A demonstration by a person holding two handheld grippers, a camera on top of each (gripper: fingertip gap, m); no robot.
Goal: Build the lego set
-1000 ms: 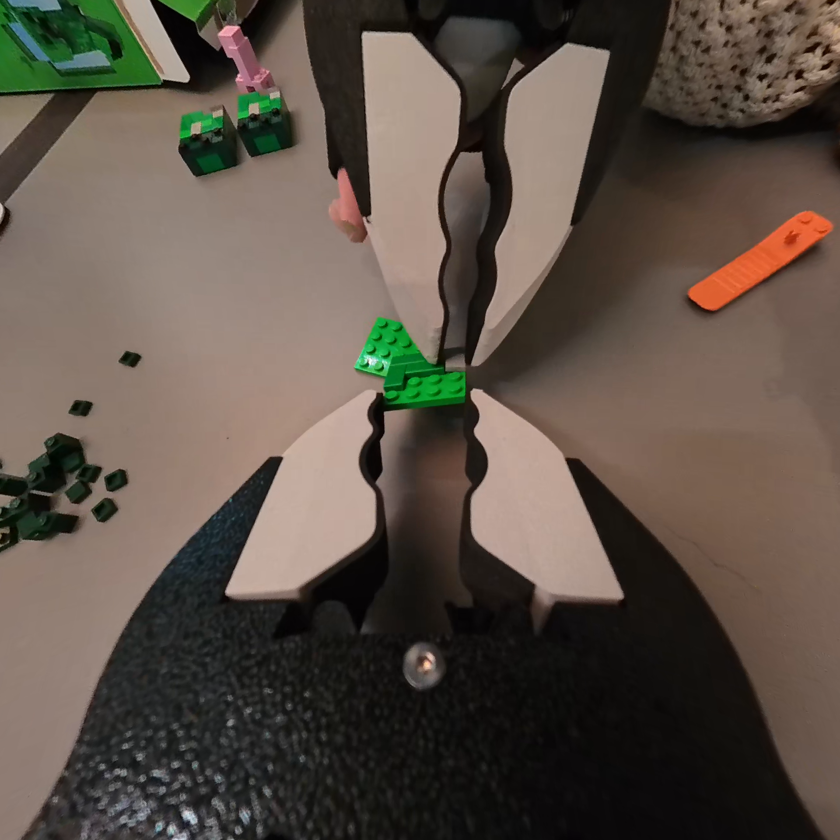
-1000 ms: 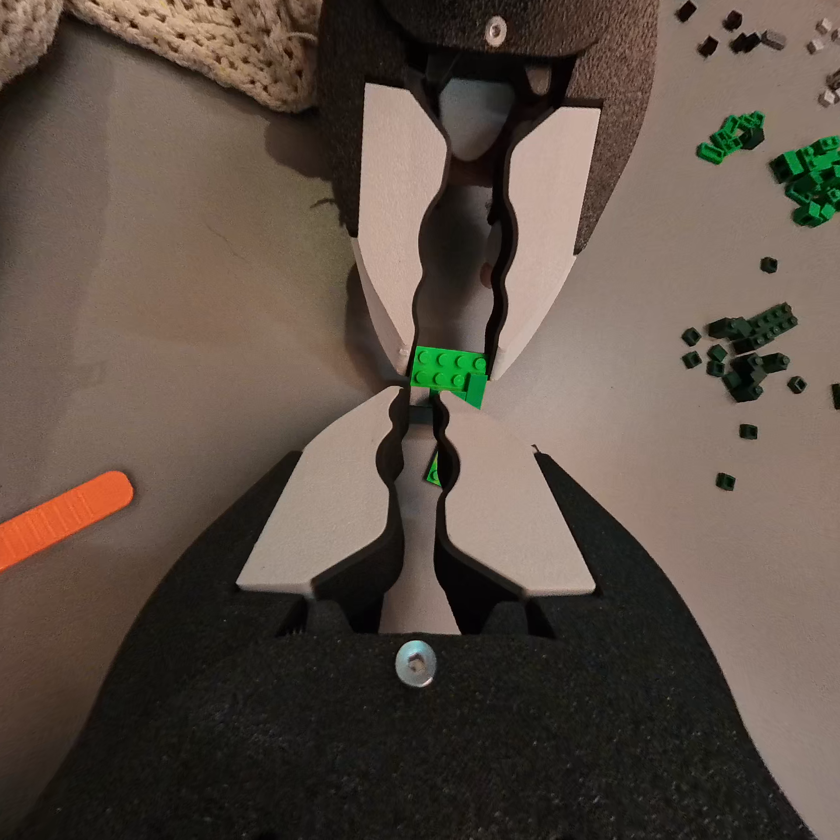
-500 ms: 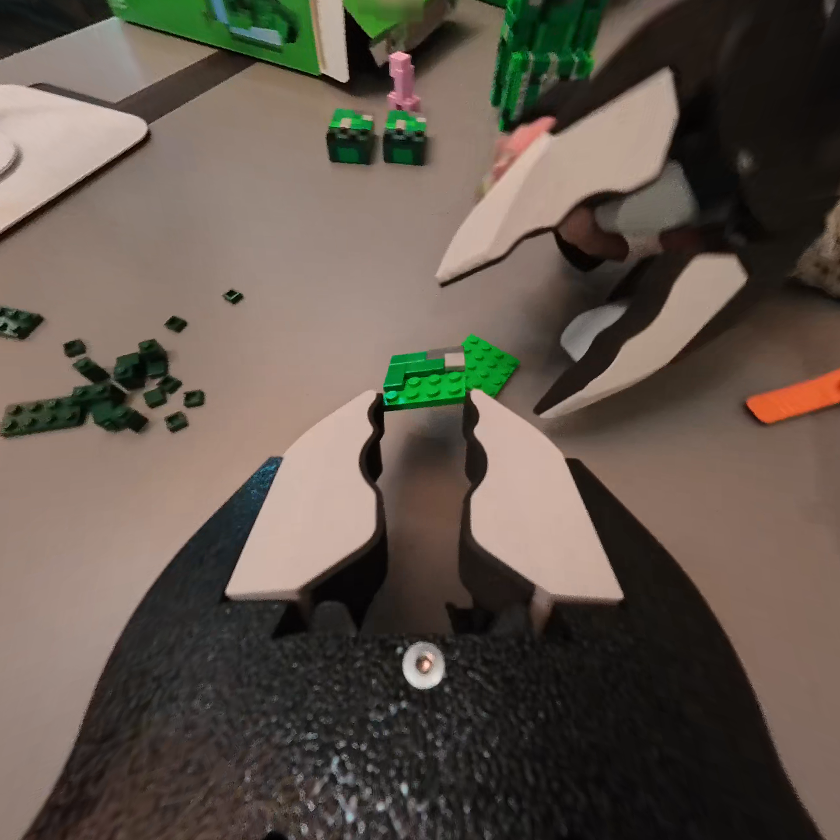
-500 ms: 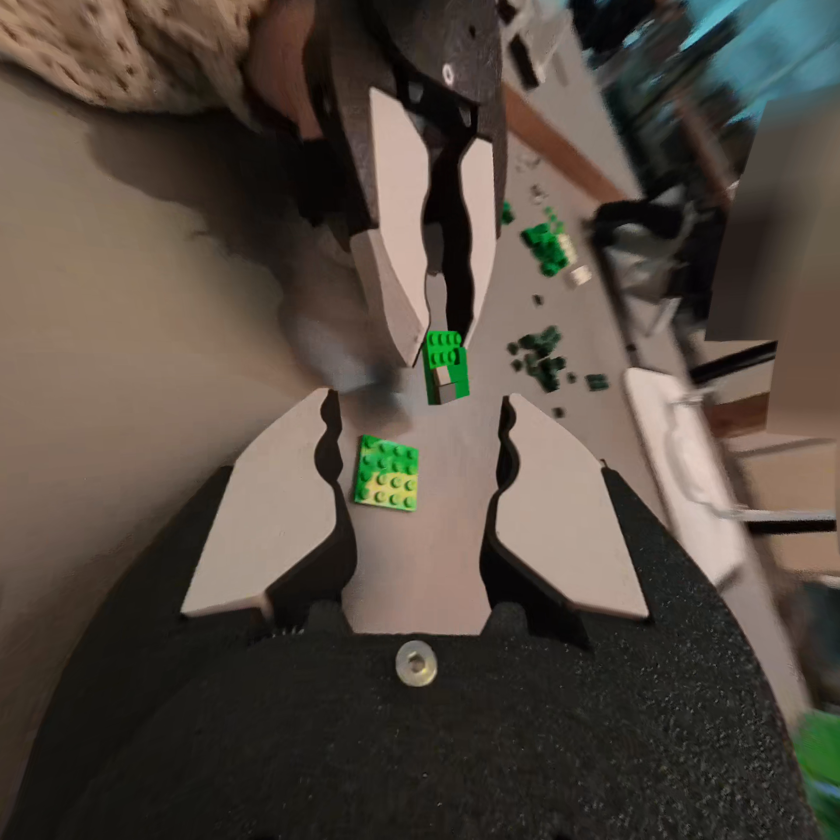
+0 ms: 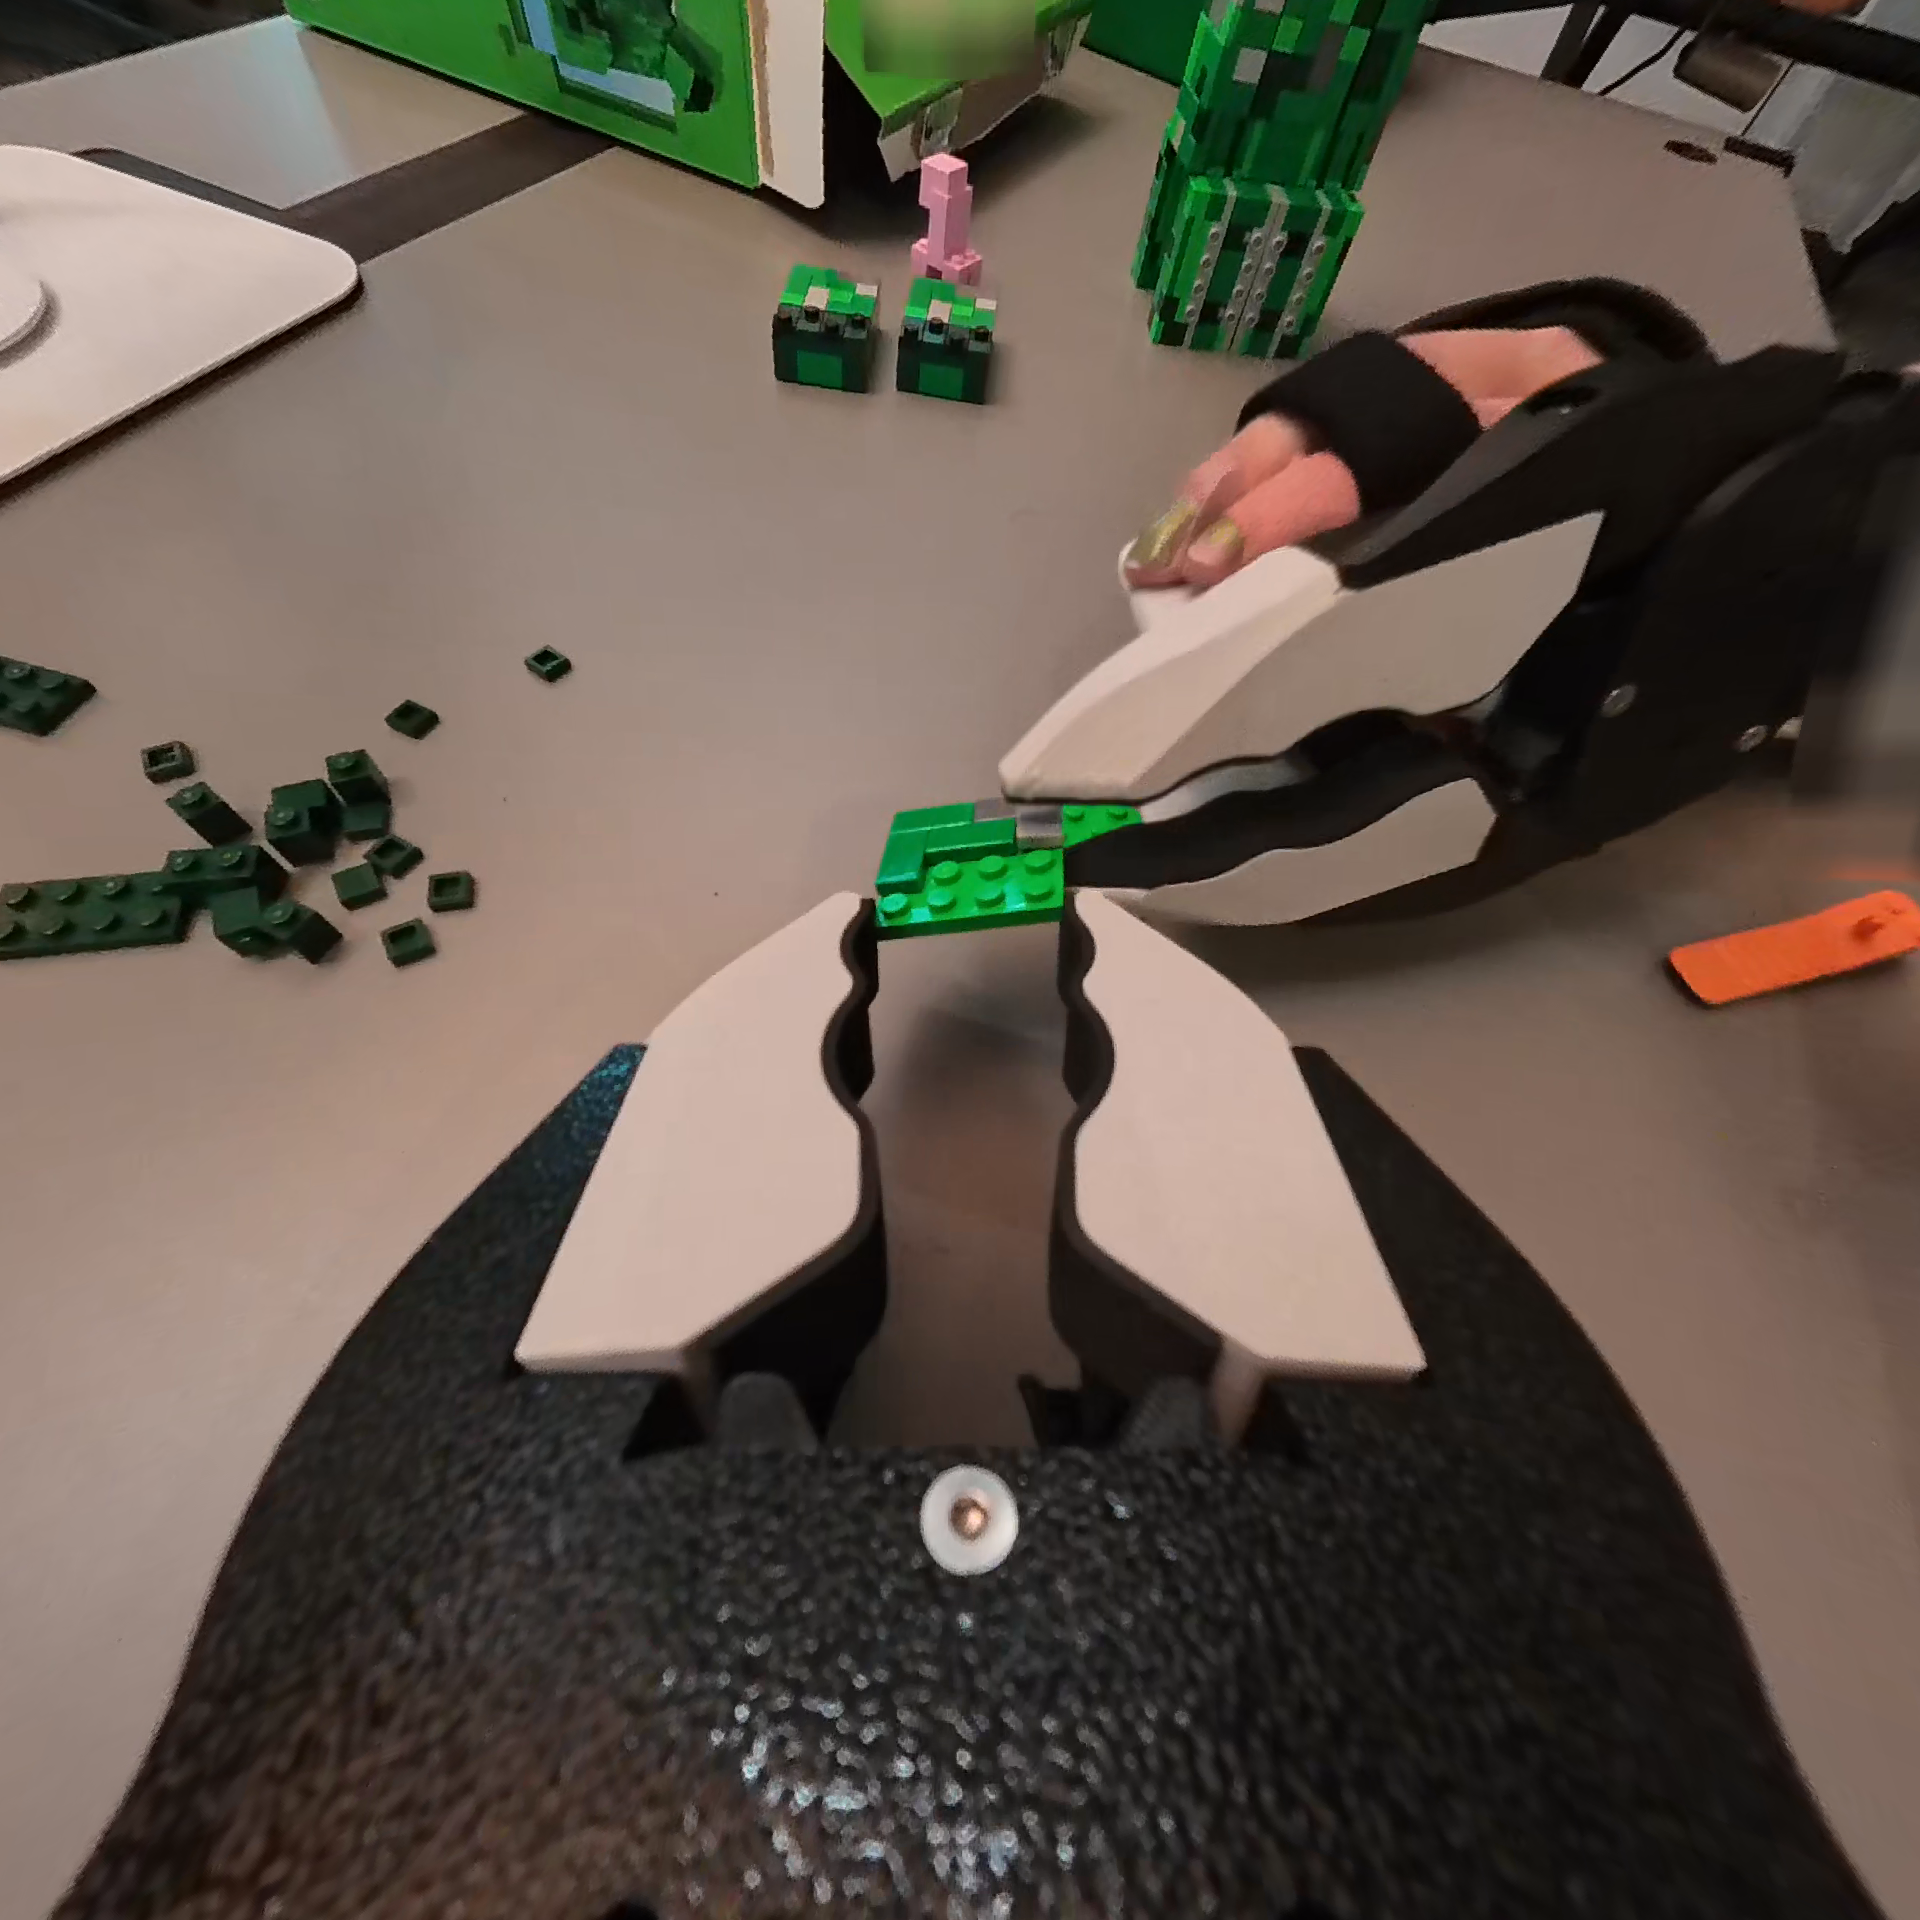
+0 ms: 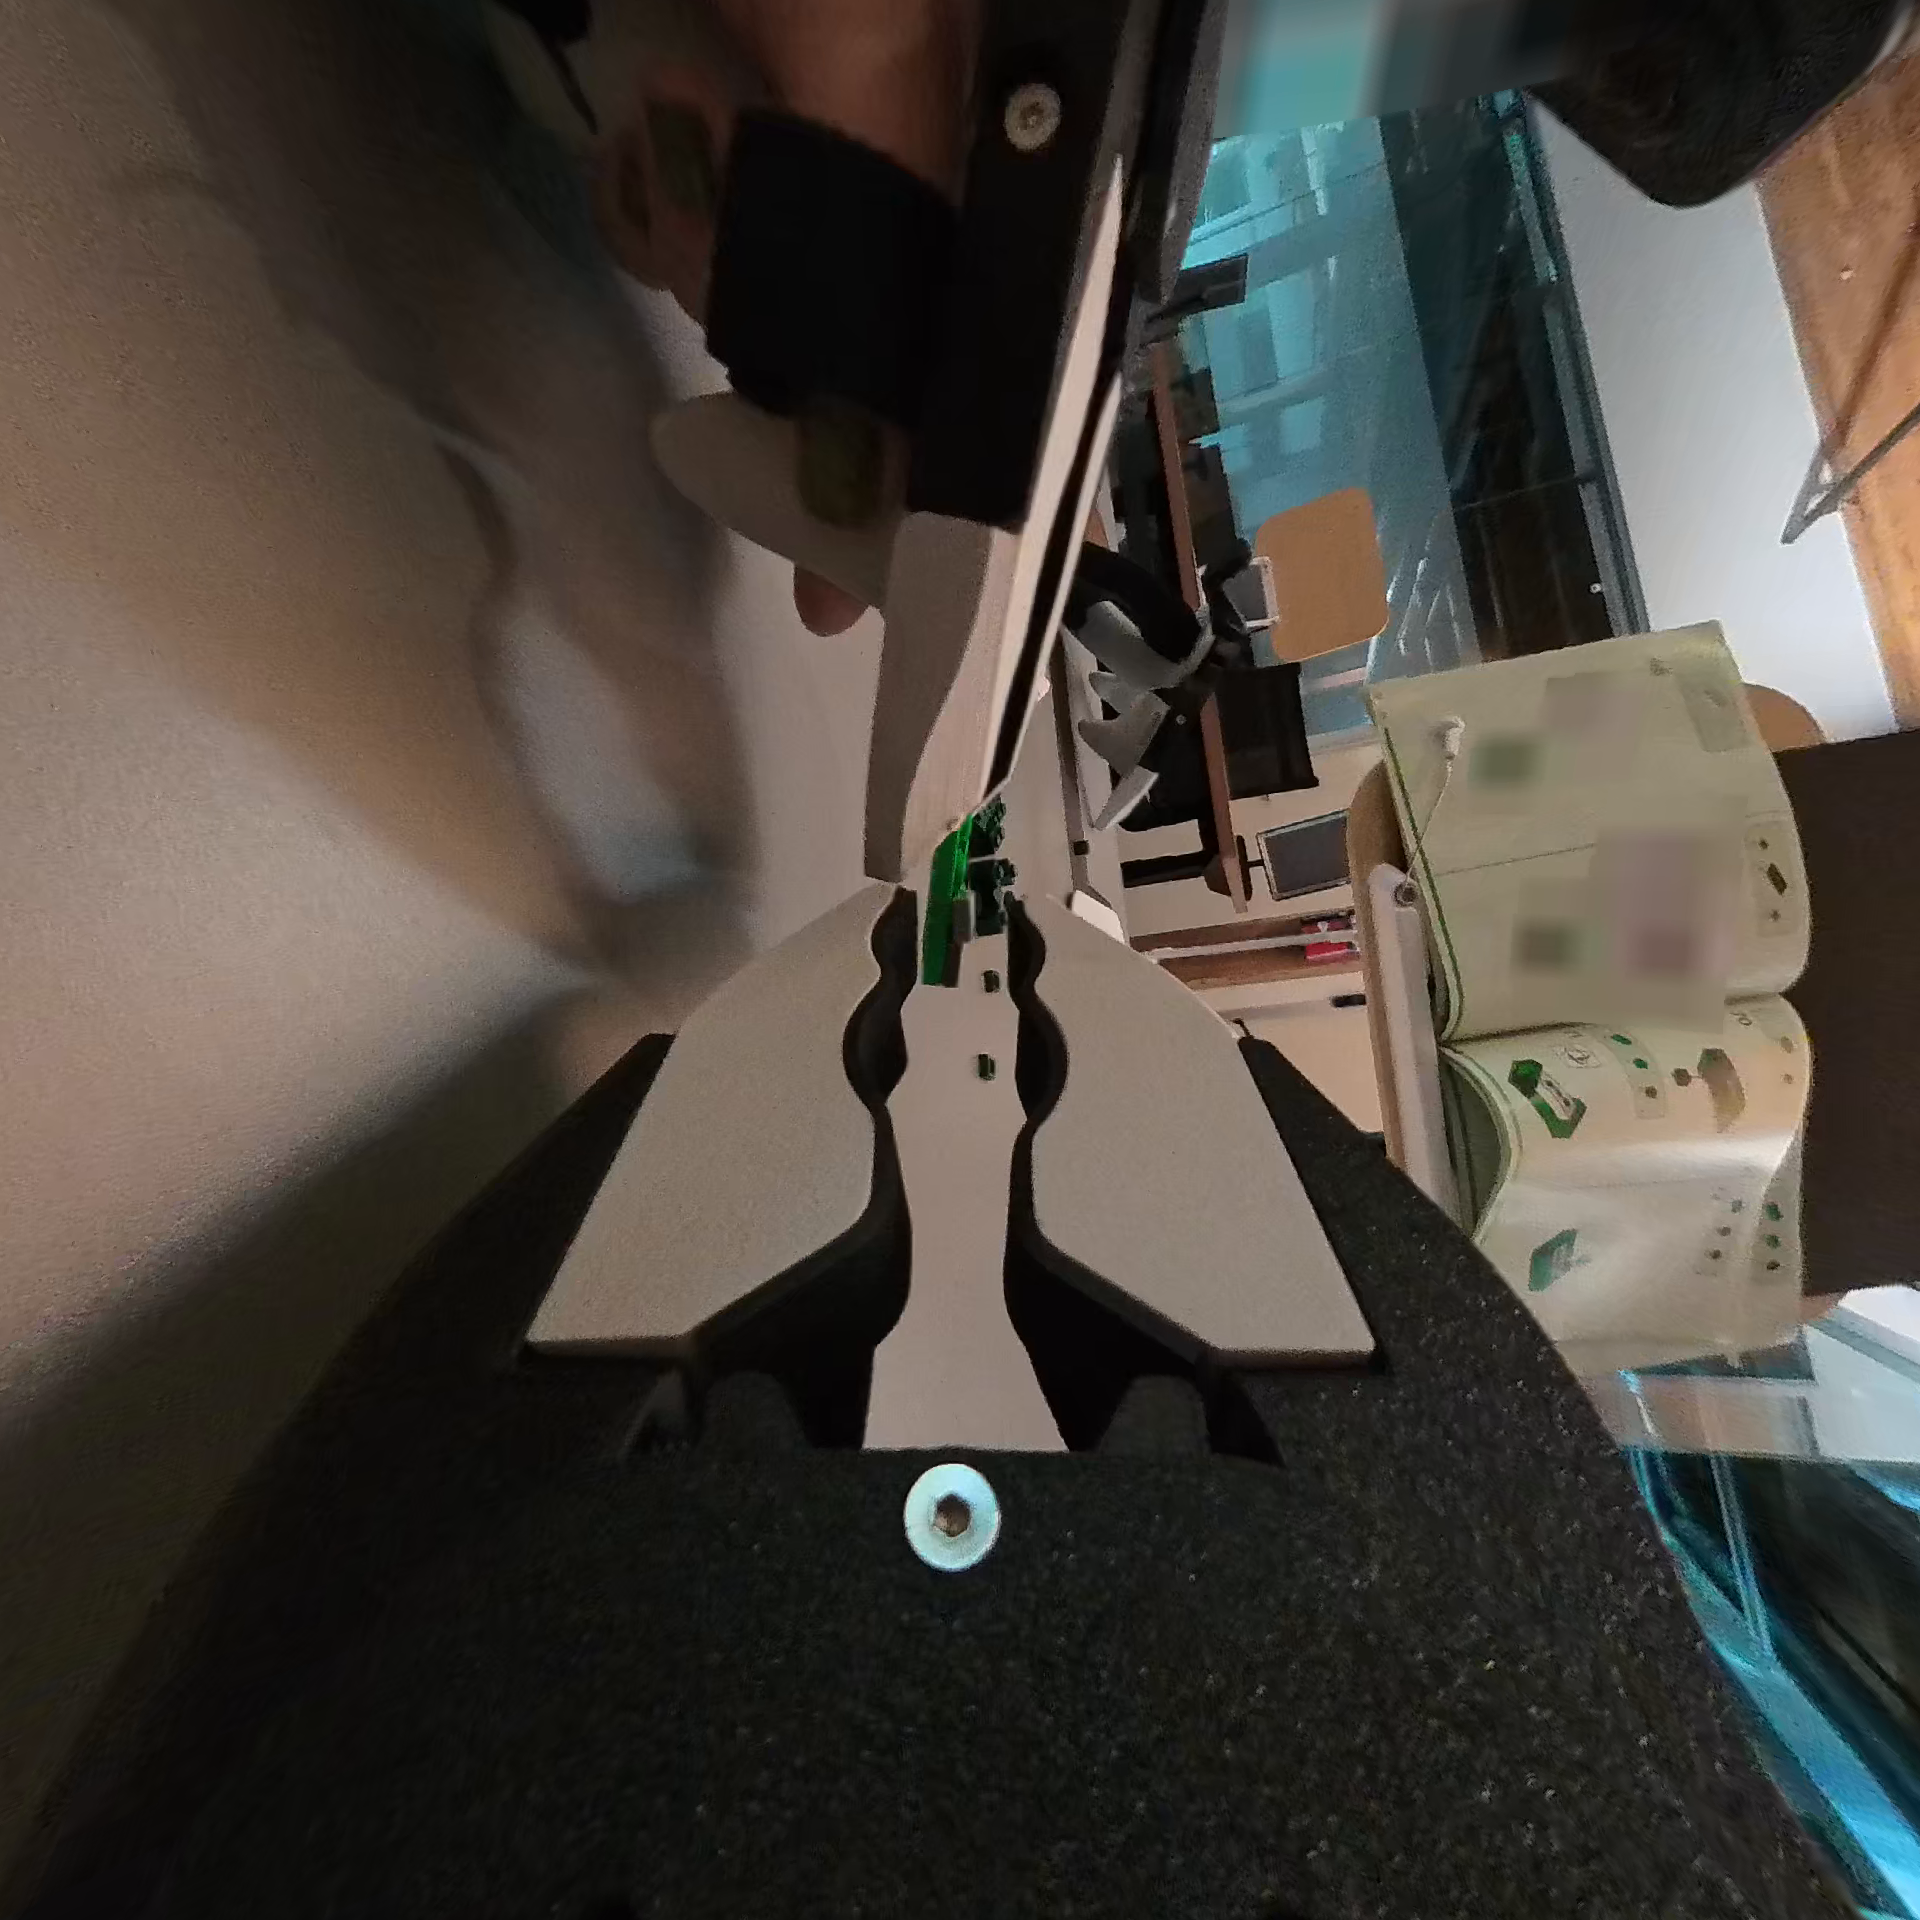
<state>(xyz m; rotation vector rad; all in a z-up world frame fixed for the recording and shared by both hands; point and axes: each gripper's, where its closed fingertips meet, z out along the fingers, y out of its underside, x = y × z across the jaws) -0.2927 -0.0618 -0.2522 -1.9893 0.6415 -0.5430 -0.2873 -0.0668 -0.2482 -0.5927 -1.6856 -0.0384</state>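
A bright green plate assembly (image 5: 971, 873) with raised green tiles and a small grey tile sits above the grey table (image 5: 623, 540). My left gripper (image 5: 966, 914) is shut on its near end, one tip on each side edge. My right gripper (image 5: 1049, 821) comes in from the right, rolled on its side, with one finger (image 5: 1195, 686) over the grey tile and the other (image 5: 1299, 873) under the plate, shut on the far right end. In the right wrist view the plate (image 6: 943, 904) shows edge-on between my right gripper's (image 6: 956, 909) tips, with the left gripper (image 6: 987, 623) beyond.
Loose dark green pieces (image 5: 260, 862) lie at the left. Two small green cube builds (image 5: 883, 343), a pink figure (image 5: 945, 223), a tall green build (image 5: 1257, 208) and a green box (image 5: 582, 62) stand at the back. An orange separator (image 5: 1787, 951) lies at the right, a white pad (image 5: 125, 301) at the far left.
My right gripper let go, opened wide and rolled onto its side, then closed on the plate's far right end from the side. My left gripper kept its hold and tilted up.
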